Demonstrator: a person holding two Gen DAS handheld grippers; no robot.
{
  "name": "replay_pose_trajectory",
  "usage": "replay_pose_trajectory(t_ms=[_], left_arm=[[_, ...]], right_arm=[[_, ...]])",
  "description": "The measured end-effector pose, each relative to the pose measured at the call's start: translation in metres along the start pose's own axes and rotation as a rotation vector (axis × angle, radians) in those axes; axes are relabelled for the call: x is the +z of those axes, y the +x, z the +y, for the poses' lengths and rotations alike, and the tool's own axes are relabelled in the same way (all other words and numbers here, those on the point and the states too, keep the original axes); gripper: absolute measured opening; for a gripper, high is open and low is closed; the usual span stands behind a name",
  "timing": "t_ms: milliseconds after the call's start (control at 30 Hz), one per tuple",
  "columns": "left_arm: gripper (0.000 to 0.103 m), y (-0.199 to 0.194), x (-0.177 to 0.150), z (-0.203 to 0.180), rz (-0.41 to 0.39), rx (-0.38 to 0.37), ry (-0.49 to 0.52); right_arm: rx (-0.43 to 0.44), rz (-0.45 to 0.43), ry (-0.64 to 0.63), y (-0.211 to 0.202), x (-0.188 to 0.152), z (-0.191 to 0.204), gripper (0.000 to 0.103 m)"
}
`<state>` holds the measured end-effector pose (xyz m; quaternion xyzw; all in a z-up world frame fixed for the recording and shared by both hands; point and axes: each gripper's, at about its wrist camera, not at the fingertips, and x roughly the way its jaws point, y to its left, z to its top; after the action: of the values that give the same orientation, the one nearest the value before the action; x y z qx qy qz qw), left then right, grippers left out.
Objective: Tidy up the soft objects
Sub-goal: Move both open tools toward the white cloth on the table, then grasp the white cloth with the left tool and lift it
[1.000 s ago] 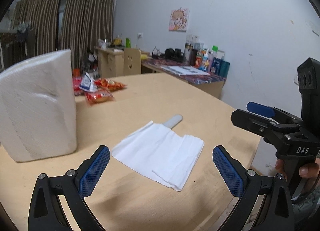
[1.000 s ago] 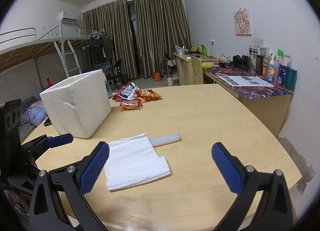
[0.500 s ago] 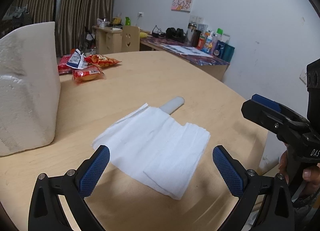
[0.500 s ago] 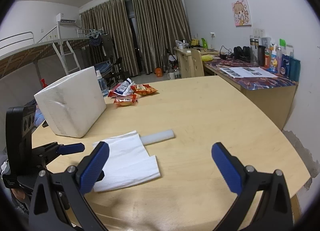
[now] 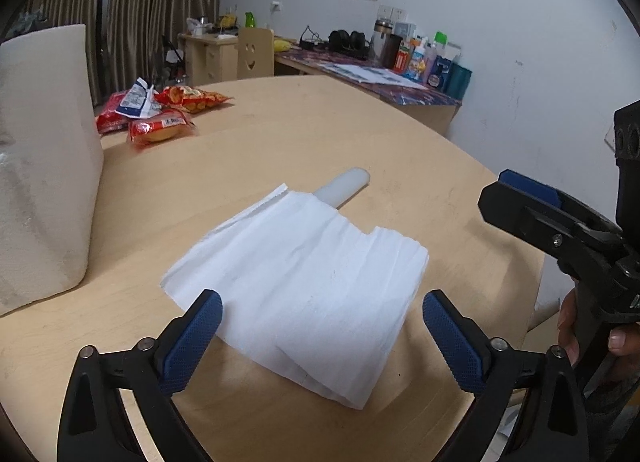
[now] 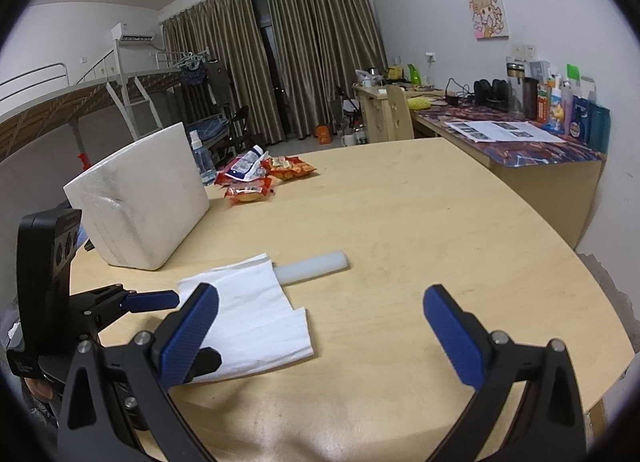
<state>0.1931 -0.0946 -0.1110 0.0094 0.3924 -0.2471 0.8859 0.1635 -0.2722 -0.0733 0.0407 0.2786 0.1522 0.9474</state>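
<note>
Tissue point(image 5: 304, 274), a thin white sheet with fine creases and a torn, stepped far edge, lay flat on the pale wooden table point(image 5: 280, 134), folded over itself at its near corner. Its far edge draped over one end of a smooth, translucent white cylinder point(image 5: 346, 186), whose rounded other end stuck out beyond the tissue. To the left of the tissue stood a large white foam block point(image 5: 40, 166) with a grainy, dented face, just apart from the sheet. Well beyond the tissue, near the far rim of the table, lay a small heap of glossy red and orange snack packets point(image 5: 160, 114). Further behind, against the wall, ran a desk with a patterned top point(image 6: 520, 142) crowded with bottles and papers, and brown curtains point(image 6: 304, 50) hung past it.

The left gripper point(image 5: 322, 326) hung low over the near edge of the tissue, its textured blue pads point(image 5: 192, 338) standing wide on either side of the sheet and not pressing it; its jaws were closing. The right gripper point(image 6: 320, 322) stood to the right of the tissue over bare table, jaws spread wide with nothing between them. A hand point(image 5: 592, 338) gripped the right gripper's black handle. Nothing lay between either gripper and the tissue.
</note>
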Motion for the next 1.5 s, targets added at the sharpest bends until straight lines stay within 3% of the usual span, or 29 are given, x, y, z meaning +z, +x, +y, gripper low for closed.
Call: replay_pose_trajectory(t_ms=[133, 267, 533, 633, 700, 833, 900, 967, 1300, 1500], left_arm=[[0.090, 0.011, 0.001, 0.003, 0.055, -0.004, -0.014], [0.088, 0.012, 0.000, 0.005, 0.053, 0.004, -0.016], [0.073, 0.016, -0.004, -0.005, 0.066, 0.099, 0.067], [0.062, 0.017, -0.005, -0.008, 0.067, 0.137, 0.086], [0.046, 0.016, -0.005, -0.010, 0.060, 0.142, 0.093], [0.032, 0.012, -0.007, -0.009, 0.038, 0.144, 0.098], [0.016, 0.012, -0.007, -0.008, 0.032, 0.146, 0.095], [0.009, 0.011, -0.007, -0.007, 0.028, 0.145, 0.089], [0.007, -0.005, -0.006, -0.002, -0.026, 0.114, 0.068], [0.007, -0.021, -0.003, 0.013, -0.060, 0.156, 0.025]], right_arm=[[0.012, -0.003, 0.006, 0.001, 0.001, -0.002, 0.103], [0.017, -0.002, 0.007, 0.003, 0.001, -0.004, 0.103], [0.005, 0.006, 0.010, 0.001, 0.001, -0.008, 0.103], [0.001, 0.008, 0.008, 0.000, 0.002, -0.008, 0.103], [0.001, 0.008, 0.007, 0.001, 0.003, -0.008, 0.103], [0.005, 0.010, 0.006, 0.002, 0.004, -0.007, 0.103], [0.005, 0.010, 0.006, 0.002, 0.004, -0.007, 0.103], [0.007, 0.013, 0.004, 0.004, 0.005, -0.006, 0.103], [0.017, 0.040, 0.011, 0.016, 0.007, -0.005, 0.103], [0.029, 0.054, -0.004, 0.022, 0.010, 0.002, 0.103]])
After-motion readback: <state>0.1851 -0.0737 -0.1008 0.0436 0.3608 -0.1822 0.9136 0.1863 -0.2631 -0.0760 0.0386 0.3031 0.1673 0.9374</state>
